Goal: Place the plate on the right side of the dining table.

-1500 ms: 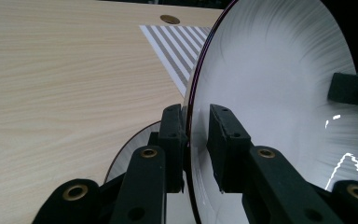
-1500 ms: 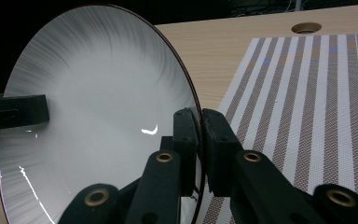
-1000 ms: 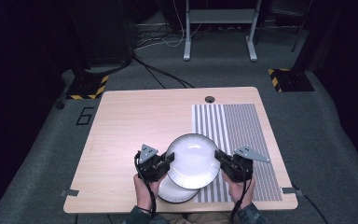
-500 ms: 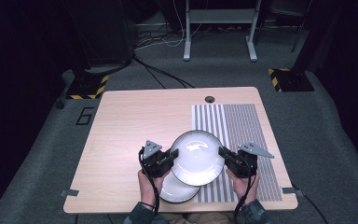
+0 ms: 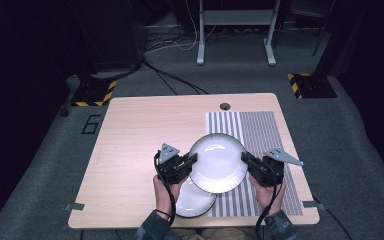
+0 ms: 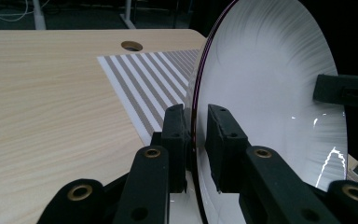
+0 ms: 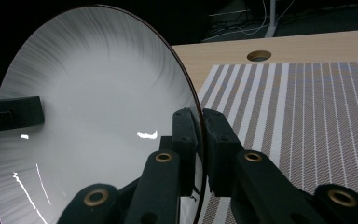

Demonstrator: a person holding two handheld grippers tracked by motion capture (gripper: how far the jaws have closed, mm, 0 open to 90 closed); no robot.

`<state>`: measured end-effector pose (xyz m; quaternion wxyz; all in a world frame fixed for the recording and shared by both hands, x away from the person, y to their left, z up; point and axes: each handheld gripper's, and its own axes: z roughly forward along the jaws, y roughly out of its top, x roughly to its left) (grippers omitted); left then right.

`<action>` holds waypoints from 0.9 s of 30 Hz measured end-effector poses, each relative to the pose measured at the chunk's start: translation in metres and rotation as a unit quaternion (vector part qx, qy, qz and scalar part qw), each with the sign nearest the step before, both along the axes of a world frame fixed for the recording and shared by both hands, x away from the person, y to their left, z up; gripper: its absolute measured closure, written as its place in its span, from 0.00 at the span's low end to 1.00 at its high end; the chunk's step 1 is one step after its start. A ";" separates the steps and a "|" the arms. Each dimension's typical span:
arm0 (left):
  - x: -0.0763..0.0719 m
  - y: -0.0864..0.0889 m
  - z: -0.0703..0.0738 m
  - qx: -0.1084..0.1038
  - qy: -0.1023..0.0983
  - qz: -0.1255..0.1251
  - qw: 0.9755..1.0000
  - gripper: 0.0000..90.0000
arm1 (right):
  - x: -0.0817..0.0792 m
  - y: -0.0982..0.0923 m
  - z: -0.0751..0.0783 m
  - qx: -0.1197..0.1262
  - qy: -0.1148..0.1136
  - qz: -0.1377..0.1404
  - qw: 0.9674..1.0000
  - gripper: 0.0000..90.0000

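White plate held above the desk between both grippers.
Left gripper fingers pinch its left rim, right gripper fingers its right rim; second plate lies below beside the striped mat.

From above the near edge we look forward and down on the whole table; each gripper camera sits low and close, facing inward across the same white plate and striped placemat

A "6" is marked on the floor.
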<state>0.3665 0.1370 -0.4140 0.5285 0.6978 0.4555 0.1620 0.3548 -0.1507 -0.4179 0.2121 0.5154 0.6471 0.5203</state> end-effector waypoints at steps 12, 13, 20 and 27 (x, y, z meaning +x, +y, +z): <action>0.013 -0.020 0.000 0.016 0.003 -0.023 1.000 0.86 | 0.004 -0.019 0.004 -0.016 0.004 -0.016 1.000 0.93; 0.014 -0.021 0.000 0.011 0.005 -0.022 1.000 0.86 | 0.004 -0.020 0.005 -0.018 0.003 -0.017 1.000 0.93; 0.022 -0.030 0.000 0.017 0.005 -0.031 0.999 0.86 | 0.007 -0.027 0.004 -0.022 0.006 -0.021 1.000 0.93; 0.030 -0.038 0.000 0.022 0.011 -0.036 0.999 0.86 | 0.013 -0.035 0.006 -0.032 0.010 -0.029 0.999 0.93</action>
